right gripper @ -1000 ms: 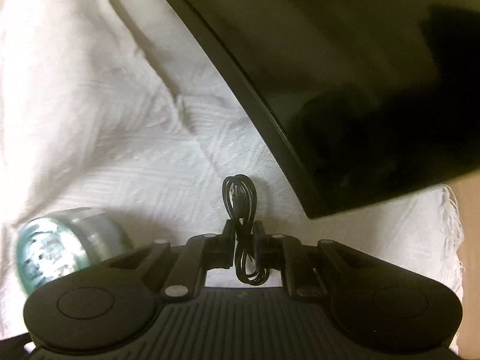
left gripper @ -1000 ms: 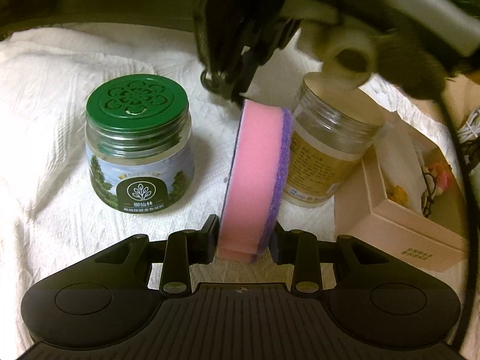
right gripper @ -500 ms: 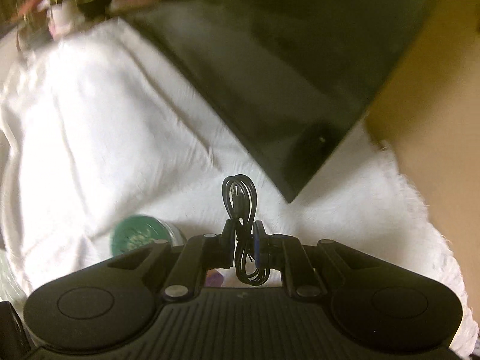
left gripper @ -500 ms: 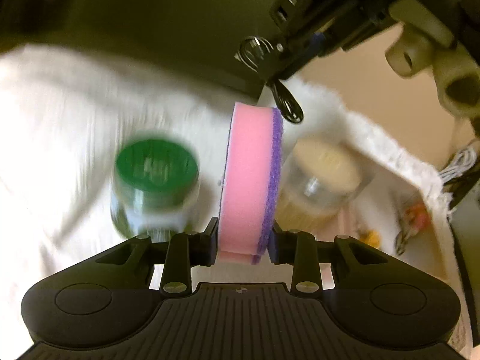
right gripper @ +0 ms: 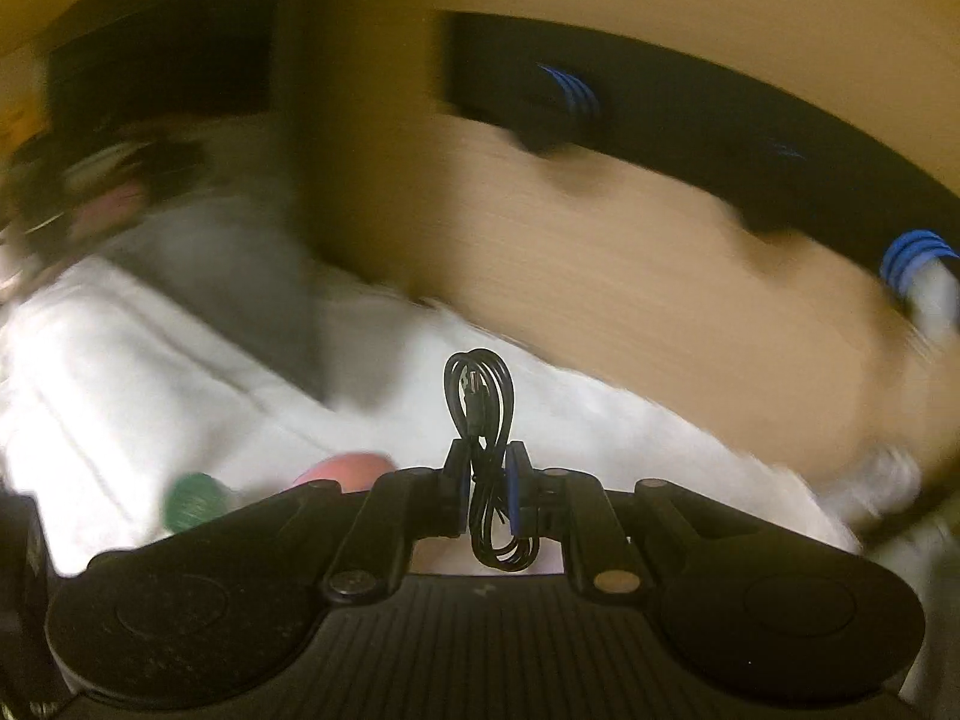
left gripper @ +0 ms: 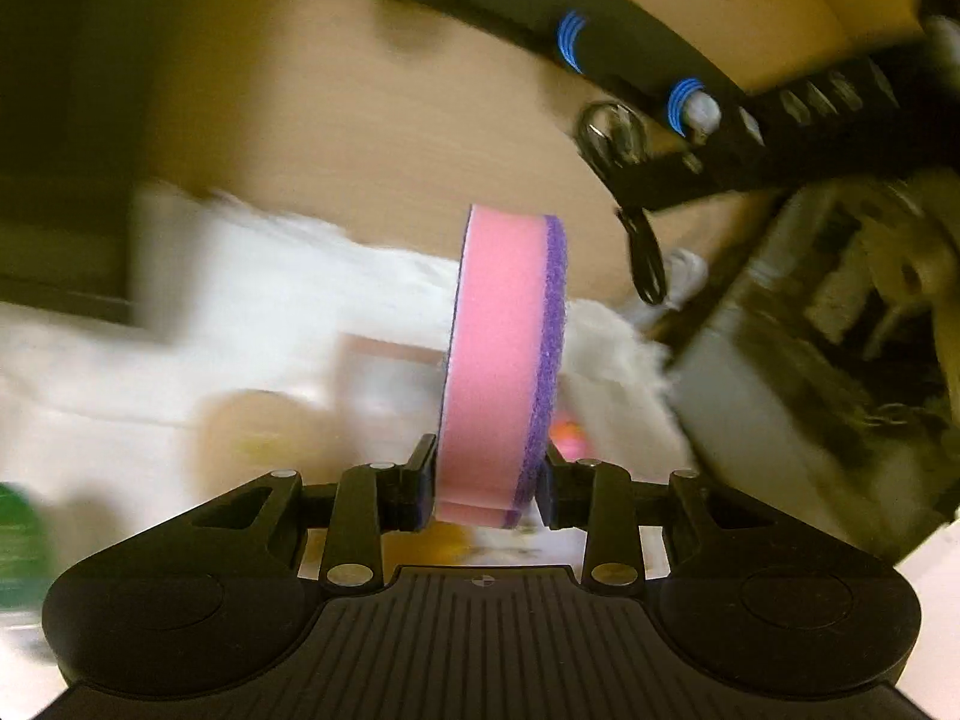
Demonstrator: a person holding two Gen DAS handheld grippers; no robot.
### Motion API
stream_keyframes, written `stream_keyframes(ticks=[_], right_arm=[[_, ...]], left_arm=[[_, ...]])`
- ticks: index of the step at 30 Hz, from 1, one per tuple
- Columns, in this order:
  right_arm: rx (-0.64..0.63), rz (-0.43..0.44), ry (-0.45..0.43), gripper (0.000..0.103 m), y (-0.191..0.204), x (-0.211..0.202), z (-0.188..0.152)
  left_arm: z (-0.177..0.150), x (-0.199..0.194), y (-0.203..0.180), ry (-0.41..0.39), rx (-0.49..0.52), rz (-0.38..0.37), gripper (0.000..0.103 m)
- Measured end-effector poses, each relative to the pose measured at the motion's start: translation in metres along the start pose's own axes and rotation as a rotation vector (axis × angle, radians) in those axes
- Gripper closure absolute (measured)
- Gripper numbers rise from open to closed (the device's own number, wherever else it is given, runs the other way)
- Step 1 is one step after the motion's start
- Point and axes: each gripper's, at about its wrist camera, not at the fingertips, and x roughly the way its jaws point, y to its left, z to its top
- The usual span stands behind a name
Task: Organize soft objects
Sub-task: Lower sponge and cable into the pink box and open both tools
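A round pink sponge (left gripper: pixel 504 360) with a purple scrub side stands on edge between the pads of my left gripper (left gripper: pixel 486 480), held above the white cloth (left gripper: pixel 300 276). The pads still touch both its faces while the jaws are opening slightly. My right gripper (right gripper: pixel 485 480) is shut on a small coil of black cable (right gripper: pixel 480 396), which sticks up between its fingers. In the left wrist view that coil (left gripper: pixel 645 264) hangs from the right gripper at upper right, beyond the sponge. The right wrist view shows the sponge as a pink blur (right gripper: pixel 348 468) low at left.
Blurred below the left gripper lie a pink open box (left gripper: pixel 384 372), a tan jar (left gripper: pixel 258 438) and a green-lidded jar (left gripper: pixel 18 546). A tan wooden surface (right gripper: pixel 600 252) and a black bar with blue bands (right gripper: pixel 660 114) lie past the cloth's edge.
Both grippers have risen and swung away from the jars toward the cloth's far edge, each keeping its load. The jars have slid down and left out of the left view.
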Motion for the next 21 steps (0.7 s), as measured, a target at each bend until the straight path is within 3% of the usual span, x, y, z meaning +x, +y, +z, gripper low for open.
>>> stream_keyframes(ticks=[2, 4, 6, 8, 14, 17, 21], right_arm=[[0.029, -0.043, 0.002, 0.091, -0.025, -0.002, -0.017], [0.067, -0.056, 0.008, 0.091, -0.050, 0.001, -0.034], [0.125, -0.025, 0.018, 0.091, -0.074, 0.012, -0.050], [0.204, 0.045, 0.047, 0.091, -0.091, 0.028, -0.067], [0.254, 0.230, 0.115, 0.091, -0.088, 0.084, -0.092], [0.258, 0.333, 0.163, 0.091, -0.079, 0.113, -0.096], [0.214, 0.331, 0.229, 0.091, -0.067, 0.152, -0.101]], left_arm=[[0.000, 0.032, -0.001, 0.060, -0.063, -0.076, 0.066], [-0.002, 0.066, 0.006, 0.166, -0.116, -0.078, 0.066], [-0.008, 0.087, 0.013, 0.217, -0.142, 0.003, 0.066], [-0.016, 0.100, 0.013, 0.287, -0.089, 0.135, 0.066], [-0.021, 0.116, 0.001, 0.421, -0.035, 0.153, 0.067], [-0.022, 0.115, -0.006, 0.421, 0.026, 0.182, 0.066], [-0.011, 0.087, -0.008, 0.374, 0.011, 0.204, 0.065]])
